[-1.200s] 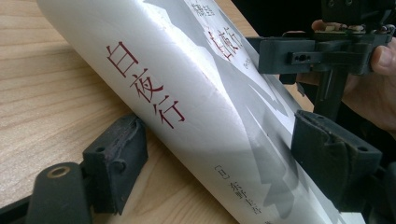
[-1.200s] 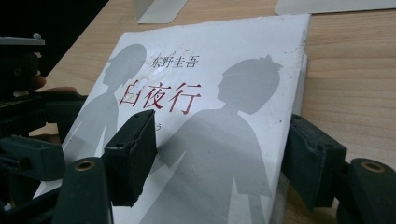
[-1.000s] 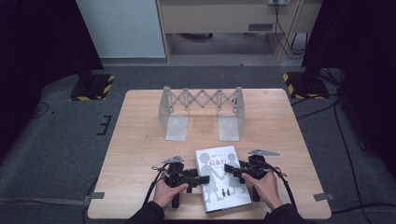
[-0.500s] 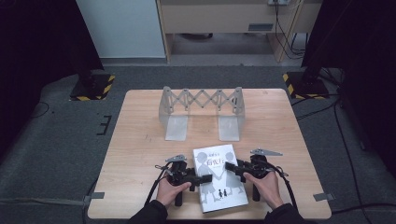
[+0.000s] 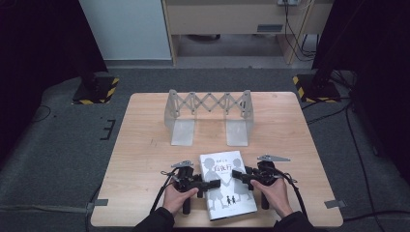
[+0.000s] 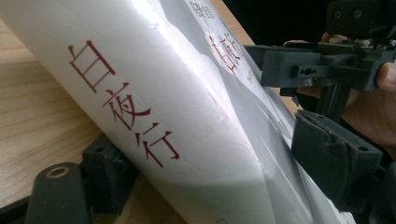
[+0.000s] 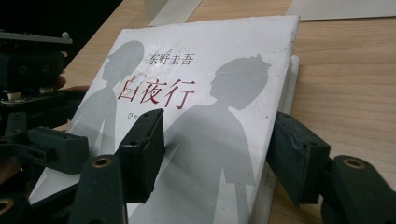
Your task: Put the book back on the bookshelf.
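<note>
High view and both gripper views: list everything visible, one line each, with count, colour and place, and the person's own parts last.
table: one, light wood, centre of a grey floor.
book: one, white with grey silhouettes and red title, near table edge, between both claws.
folding rack: one, silver-grey, far half of the table.
left claw: one, black, at the book's spine side, jaws around it.
right claw: one, black, jaws astride the book's opposite edge.
hands: two, at the near edge.

Glossy white paper book on a matt, pale wooden table
</note>
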The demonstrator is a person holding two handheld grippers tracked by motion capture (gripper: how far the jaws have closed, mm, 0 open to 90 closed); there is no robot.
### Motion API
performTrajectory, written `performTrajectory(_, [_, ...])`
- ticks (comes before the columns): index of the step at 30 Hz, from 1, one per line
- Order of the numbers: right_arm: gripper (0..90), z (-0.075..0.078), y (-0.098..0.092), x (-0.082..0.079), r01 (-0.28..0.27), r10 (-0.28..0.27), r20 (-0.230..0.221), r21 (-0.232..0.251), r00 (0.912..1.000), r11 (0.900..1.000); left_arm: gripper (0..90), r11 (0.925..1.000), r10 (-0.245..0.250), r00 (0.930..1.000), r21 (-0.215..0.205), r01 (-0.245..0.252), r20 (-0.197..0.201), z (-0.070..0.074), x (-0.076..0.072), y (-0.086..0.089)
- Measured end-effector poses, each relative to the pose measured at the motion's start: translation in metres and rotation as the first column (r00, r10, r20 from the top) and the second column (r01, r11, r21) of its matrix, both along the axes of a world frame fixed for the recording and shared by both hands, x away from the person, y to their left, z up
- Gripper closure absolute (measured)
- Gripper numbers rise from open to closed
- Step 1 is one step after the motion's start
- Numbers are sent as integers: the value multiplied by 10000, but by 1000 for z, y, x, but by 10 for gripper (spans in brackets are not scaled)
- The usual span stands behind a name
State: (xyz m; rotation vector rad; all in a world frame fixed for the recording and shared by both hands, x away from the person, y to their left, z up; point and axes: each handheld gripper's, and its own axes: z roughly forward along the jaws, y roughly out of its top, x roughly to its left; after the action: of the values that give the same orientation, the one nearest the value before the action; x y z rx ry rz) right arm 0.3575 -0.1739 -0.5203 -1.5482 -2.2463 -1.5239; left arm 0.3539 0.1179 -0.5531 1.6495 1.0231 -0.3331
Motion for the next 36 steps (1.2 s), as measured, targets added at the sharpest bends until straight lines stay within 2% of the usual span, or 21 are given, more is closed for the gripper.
performTrajectory(7, [416, -1, -3, -1, 33, -23, -343, 314, 9994, 9995, 183, 10000, -65, 9999, 7, 65, -98, 1, -1, 0])
performTrajectory(8, [429, -1, -3, -1, 35, -24, -336, 332, 9994, 9994, 183, 9999, -122, 9999, 34, 122, -113, 2, 0, 0])
performTrajectory(9, [468, 2, -5, 0, 21, -7, -305, 461, 9995, 9989, 201, 9999, 35, 9999, -129, -37, -145, 4, 0, 1])
performTrajectory(12, [496, 6, -8, -1, -56, 49, 114, 638, 9999, 9979, 248, 9994, 228, 9996, -262, -223, 170, 11, 1, 4])
performTrajectory(15, [511, 12, -7, 0, -104, 52, 601, 865, 9982, 9962, 281, 9992, 250, 9972, -324, -227, 709, 20, 3, 8])
performTrajectory(18, [519, 14, -6, 2, -108, 12, 850, 1127, 9964, 9936, 292, 9994, 202, 9957, -312, -174, 907, 26, 3, 8])
performTrajectory(20, [528, 15, -7, 2, -162, 44, 957, 1233, 9954, 9922, 304, 9991, 149, 9964, -401, -115, 840, 26, 4, 7])
performTrajectory(22, [560, 16, -6, 1, -322, 175, 1074, 1369, 9941, 9901, 306, 9990, -114, 9967, -413, 148, 799, 25, 4, 0])
performTrajectory(23, [564, 17, -5, 1, -449, 283, 1118, 1487, 9933, 9879, 308, 9974, -24, 9967, -714, 82, 810, 24, 3, -1])
performTrajectory(24, [564, 18, -4, 0, -452, 292, 1098, 1463, 9935, 9882, 344, 9949, -8, 9980, -1007, 71, 628, 25, 3, 1])
performTrajectory(25, [564, 19, -4, 0, -390, 232, 1033, 1541, 9944, 9873, 365, 9955, -22, 9975, -941, 89, 709, 26, 3, 1])
performTrajectory(28, [554, 18, -5, 1, -404, 247, 990, 1602, 9948, 9863, 376, 9963, -9, 9977, -854, 66, 675, 29, 3, 1])
performTrajectory(29, [527, 18, -6, 1, -416, 252, 1063, 1556, 9940, 9869, 381, 9965, -21, 9976, -833, 79, 691, 30, 3, 1])
performTrajectory(30, [480, 18, -6, 1, -395, 223, 1275, 1340, 9916, 9902, 386, 9968, -18, 9980, -792, 68, 635, 31, 3, 1])
performTrajectory(32, [429, 18, -9, 1, -283, 140, 1423, 985, 9897, 9947, 391, 9973, -49, 9980, -733, 95, 629, 34, 3, 4])
performTrajectory(36, [362, 16, -22, 4, 112, -236, 1467, 850, 9889, 9963, 415, 9977, 0, 9983, -682, 40, 591, 41, 5, 9])
